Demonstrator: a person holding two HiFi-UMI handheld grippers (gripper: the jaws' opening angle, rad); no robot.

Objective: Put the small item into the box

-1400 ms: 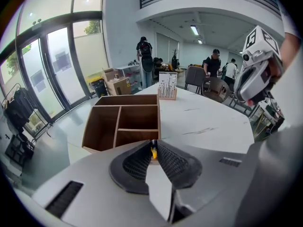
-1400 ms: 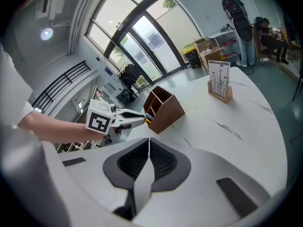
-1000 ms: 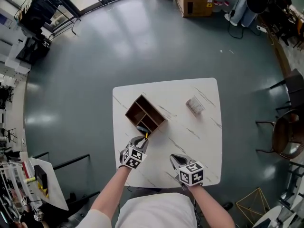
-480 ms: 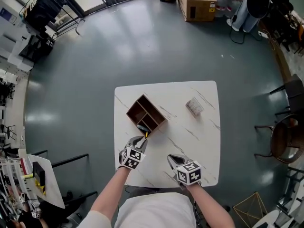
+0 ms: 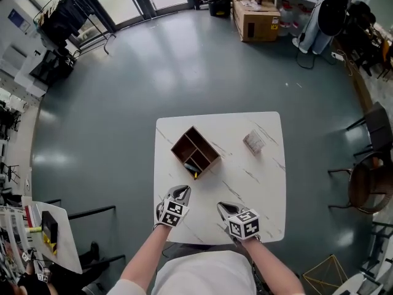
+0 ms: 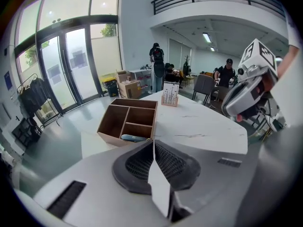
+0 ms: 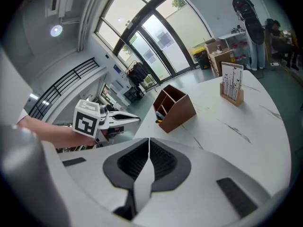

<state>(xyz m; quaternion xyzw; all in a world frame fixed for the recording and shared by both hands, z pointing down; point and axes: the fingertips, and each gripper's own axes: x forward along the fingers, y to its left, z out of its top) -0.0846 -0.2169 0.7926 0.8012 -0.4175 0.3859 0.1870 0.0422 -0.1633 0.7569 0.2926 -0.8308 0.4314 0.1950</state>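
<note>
A brown wooden box (image 5: pixel 194 152) with dividers stands on the white marbled table (image 5: pixel 258 183). A small blue and yellow item (image 5: pixel 193 168) lies in the box's near compartment, also visible as the blue item (image 6: pixel 133 137) in the left gripper view. My left gripper (image 5: pixel 182 193) is shut and empty, a short way back from the box near the table's front edge. My right gripper (image 5: pixel 225 208) is shut and empty too, at the front edge to its right. In the right gripper view the box (image 7: pixel 174 108) stands ahead left.
A small card holder (image 5: pixel 253 142) stands at the table's far right part. Dark chairs (image 5: pixel 371 165) are off the right side. A cardboard carton (image 5: pixel 256 16) sits on the floor far behind. People stand in the background of the left gripper view.
My left gripper has pulled back from the box toward the table's front edge, and the small item now lies in the box. The right gripper has hardly moved.
</note>
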